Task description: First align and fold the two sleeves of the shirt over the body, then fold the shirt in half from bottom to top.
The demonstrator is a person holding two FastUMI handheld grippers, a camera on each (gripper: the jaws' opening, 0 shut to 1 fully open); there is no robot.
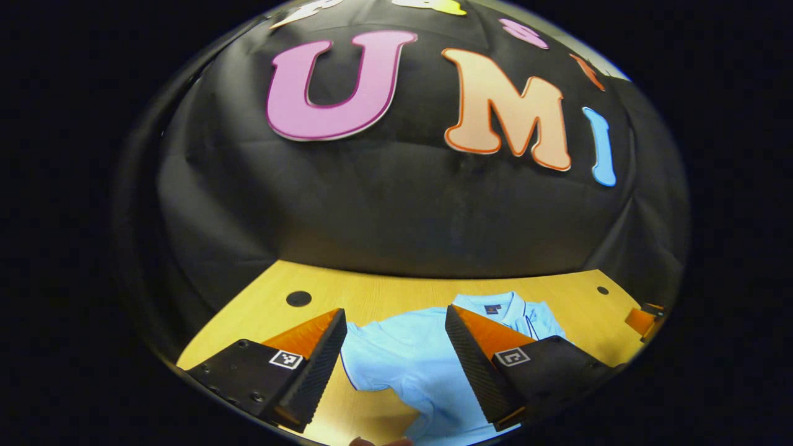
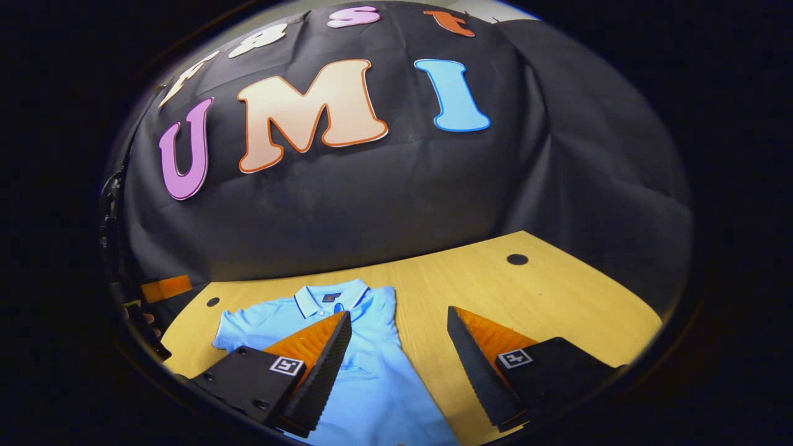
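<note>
The table (image 2: 557, 297) carries the shirt (image 2: 372, 371) flat, collar toward the wall. In the right gripper view one sleeve (image 2: 232, 331) is spread out and the other side looks already folded in. The left claw (image 1: 396, 365) hangs wide open over the spread sleeve (image 1: 365, 359), probably to grasp it. The right claw (image 2: 396, 365) gapes empty above the shirt's other edge.
</note>
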